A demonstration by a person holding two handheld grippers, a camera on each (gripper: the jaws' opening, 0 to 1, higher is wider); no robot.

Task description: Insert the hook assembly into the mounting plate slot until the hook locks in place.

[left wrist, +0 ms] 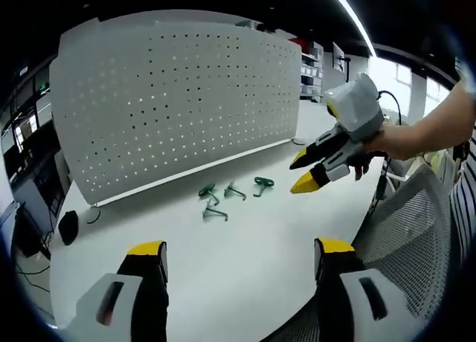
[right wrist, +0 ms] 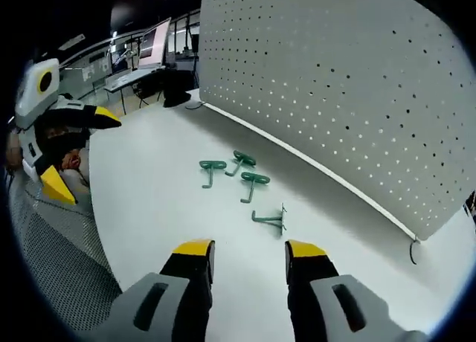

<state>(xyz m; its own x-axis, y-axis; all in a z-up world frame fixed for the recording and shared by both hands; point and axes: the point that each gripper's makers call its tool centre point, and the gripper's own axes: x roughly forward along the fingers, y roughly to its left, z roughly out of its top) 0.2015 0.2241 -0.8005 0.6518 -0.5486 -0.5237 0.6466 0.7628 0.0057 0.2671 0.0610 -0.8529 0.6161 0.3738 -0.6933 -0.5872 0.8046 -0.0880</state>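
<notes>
Left gripper (left wrist: 238, 256) is wide open, nothing between the yellow-tipped jaws, hovering over the near part of the white table (left wrist: 245, 282). Right gripper (right wrist: 249, 254) also open and empty, narrower gap, jaws pointing toward the hooks

Four green hooks lie loose on the table in front of the pegboard (left wrist: 178, 97), none in it. In the left gripper view: hook A (left wrist: 208, 191) leftmost, hook B (left wrist: 235, 192) just beside it, hook C (left wrist: 262, 184) to the right, hook D (left wrist: 214, 214) nearest the camera. In the right gripper view hook D (right wrist: 270, 218) is closest to the jaws, with a thin metal end sticking up; the other three sit further out in a loose cluster, T-shaped heads visible; which is which there, cannot tell. Hooks are close together but whether any touch, cannot tell

Pegboard is a white perforated panel standing upright along the far edge of the table, holes in a regular grid. Same board fills the upper right of the right gripper view (right wrist: 335, 82)

Right gripper also shows in the left gripper view (left wrist: 306, 171), held by a hand (left wrist: 375, 145), off to the right above the table edge, jaws apart. Left gripper shows in the right gripper view at the left edge (right wrist: 78, 152), jaws spread wide

Grey mesh chair back (left wrist: 416, 230) at lower right of the left gripper view
</notes>
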